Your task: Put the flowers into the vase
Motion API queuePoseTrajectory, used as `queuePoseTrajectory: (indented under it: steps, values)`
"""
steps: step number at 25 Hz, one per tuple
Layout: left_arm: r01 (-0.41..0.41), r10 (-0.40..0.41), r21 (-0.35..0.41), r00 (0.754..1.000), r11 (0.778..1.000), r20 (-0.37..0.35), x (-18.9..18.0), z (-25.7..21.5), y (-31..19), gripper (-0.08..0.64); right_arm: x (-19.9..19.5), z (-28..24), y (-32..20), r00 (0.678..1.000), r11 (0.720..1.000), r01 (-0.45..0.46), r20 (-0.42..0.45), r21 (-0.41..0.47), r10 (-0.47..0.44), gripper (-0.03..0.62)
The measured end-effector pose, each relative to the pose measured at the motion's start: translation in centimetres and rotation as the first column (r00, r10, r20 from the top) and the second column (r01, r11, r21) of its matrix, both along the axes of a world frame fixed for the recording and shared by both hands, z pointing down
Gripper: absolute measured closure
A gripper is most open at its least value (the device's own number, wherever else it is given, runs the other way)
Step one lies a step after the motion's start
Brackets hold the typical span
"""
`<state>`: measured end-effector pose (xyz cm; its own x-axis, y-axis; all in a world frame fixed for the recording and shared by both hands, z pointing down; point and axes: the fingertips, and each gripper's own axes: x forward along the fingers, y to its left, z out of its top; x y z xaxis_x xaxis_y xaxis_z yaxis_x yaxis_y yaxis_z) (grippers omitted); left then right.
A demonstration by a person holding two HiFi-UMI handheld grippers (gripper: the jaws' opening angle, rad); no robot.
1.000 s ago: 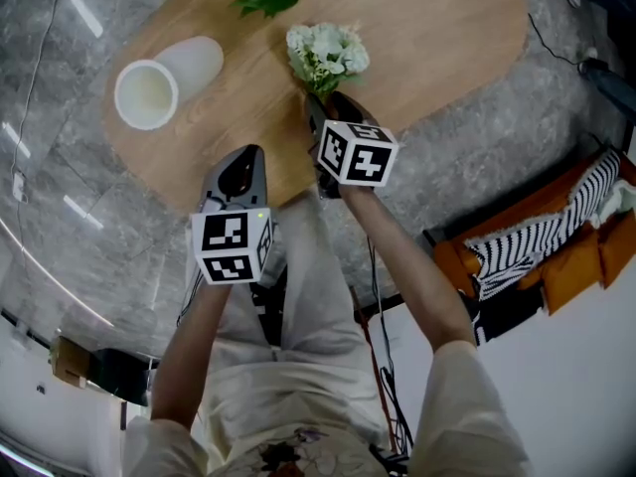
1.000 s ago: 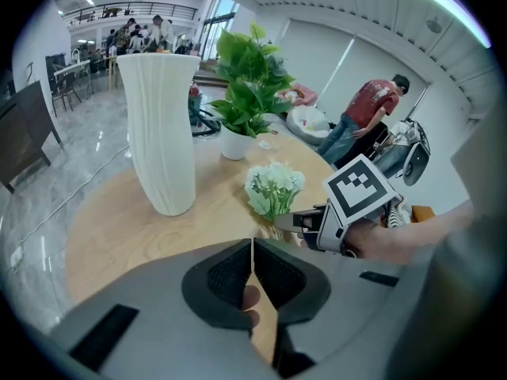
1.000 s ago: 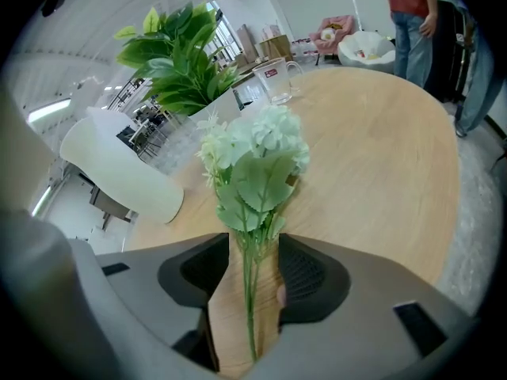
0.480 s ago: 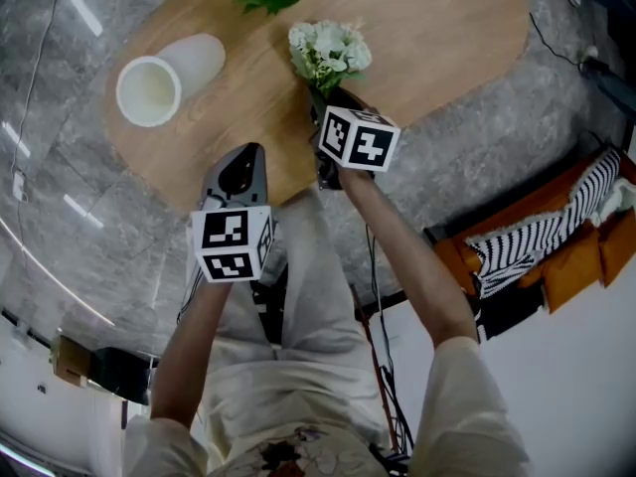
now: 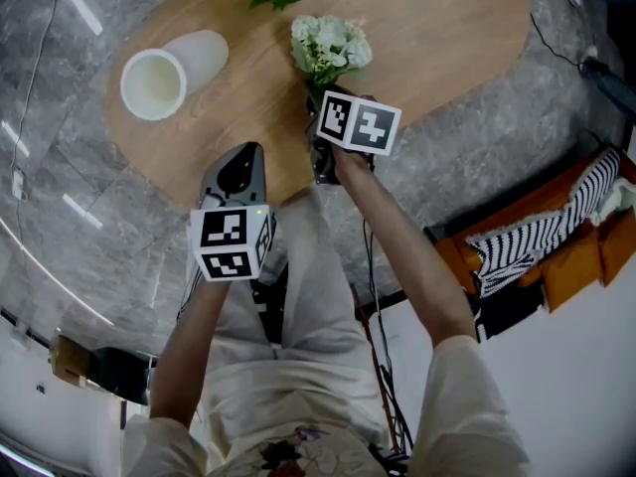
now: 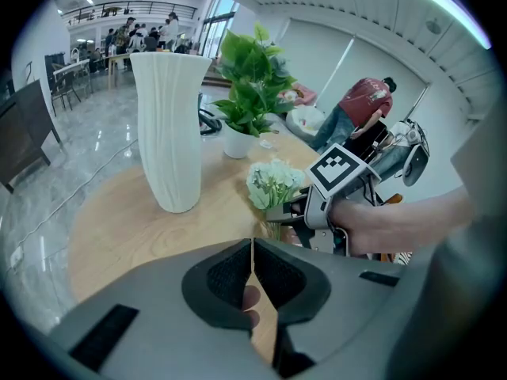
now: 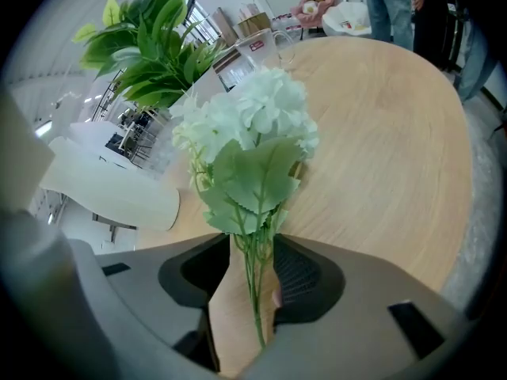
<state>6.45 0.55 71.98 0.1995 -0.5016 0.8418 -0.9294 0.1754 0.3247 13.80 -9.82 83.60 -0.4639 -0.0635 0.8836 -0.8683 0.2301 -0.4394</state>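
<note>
So the right gripper (image 7: 252, 253) has its fingers closed on the thin green stems of the flowers (image 7: 255, 121). It grips low down, I'd guess so the puffy white heads and toothed leaves stay upright and clear for going in stems-first. The bunch is held over the bench (image 5: 447, 28) and isn't in the vase (image 6: 168, 117) yet, which stands upright well apart, over on the left gripper's side. The vase is tall, white, ribbed and matte-looking, slightly waisted with a flared mouth, so it looks like a decent target. The left gripper (image 6: 252, 248) has its fingers pressed together on nothing, probably just keeping out of the way. The bench is smooth pale wood with a rounded outline, and a leafy potted plant (image 6: 252, 77) sits at its far side.
</note>
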Motion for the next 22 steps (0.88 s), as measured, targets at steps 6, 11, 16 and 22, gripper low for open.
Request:
queuePoseTrajectory:
  steps: [6, 11, 16, 22]
  values:
    - [0.001, -0.001, 0.002, 1.0, 1.0, 0.0, -0.1, -0.1, 0.6, 0.543, 0.4, 0.4, 0.1, 0.999, 1.0, 0.017, -0.051, -0.003, -0.017, 0.503]
    - [-0.001, 0.001, 0.005, 1.0, 1.0, 0.002, -0.4, -0.5, 0.9, 0.541, -0.2, 0.1, 0.9, 0.998, 0.999, 0.046, -0.049, -0.026, -0.047, 0.537]
    - [-0.012, 0.012, 0.016, 1.0, 1.0, 0.001, -0.3, -1.3, 1.2, 0.541, -0.2, -1.0, 1.6, 1.0, 0.999, 0.027, -0.009, -0.018, -0.028, 0.543]
    - [-0.023, 0.024, 0.032, 1.0, 0.999, -0.001, -0.2, -2.1, 1.4, 0.541, 0.2, -2.5, 2.3, 1.0, 1.0, 0.009, 0.018, 0.003, -0.01, 0.545]
